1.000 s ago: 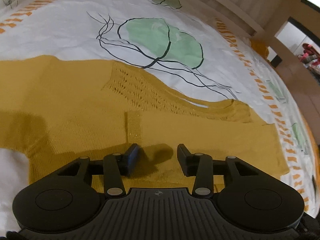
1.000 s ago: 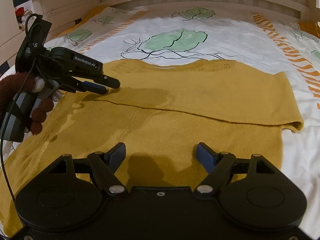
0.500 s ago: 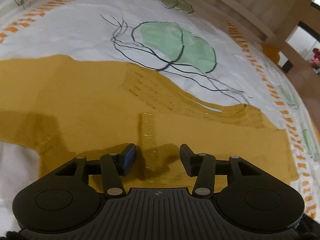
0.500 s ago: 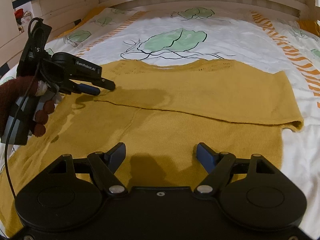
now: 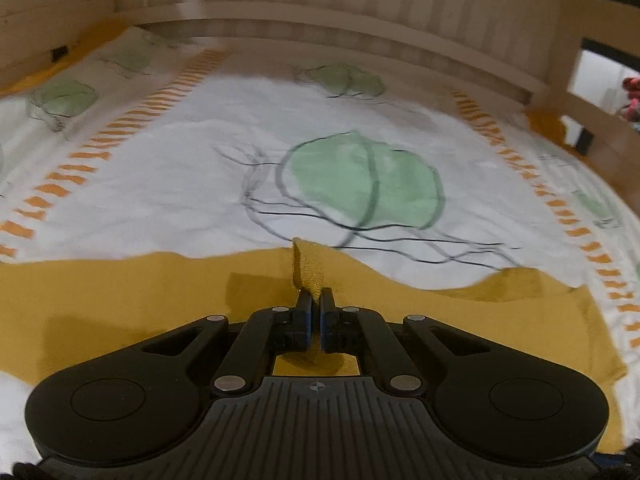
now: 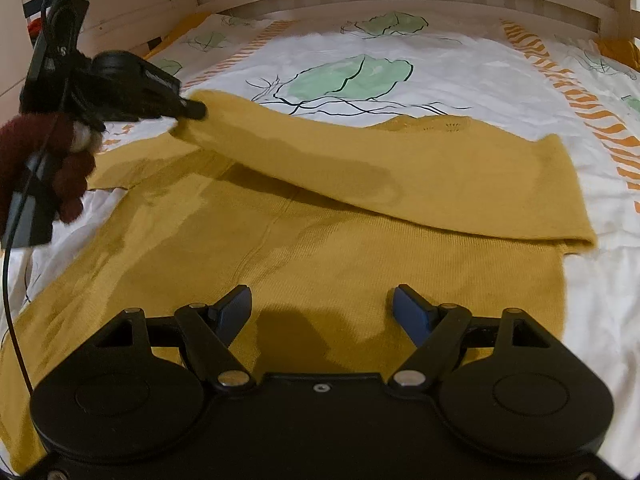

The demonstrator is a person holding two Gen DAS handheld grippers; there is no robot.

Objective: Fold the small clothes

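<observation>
On the leaf-print bed (image 6: 460,60), the mustard sweater (image 6: 360,248) lay spread ahead of my right hand-held gripper (image 6: 322,310), whose jaws stood apart, while my left hand-held gripper (image 5: 315,300) pinched and lifted its sleeve cuff (image 5: 306,268).

Left gripper (image 5: 315,300): jaws drawn together, fingertips pinching a raised fold of fabric between them; also seen from the right wrist view (image 6: 192,110), held up and to the left of the right gripper, gripped by a hand (image 6: 60,160) in a dark red fuzzy glove. Right gripper (image 6: 322,308): jaws spread wide, blue fingertips (image 6: 236,308) apart, nothing between them.
</observation>
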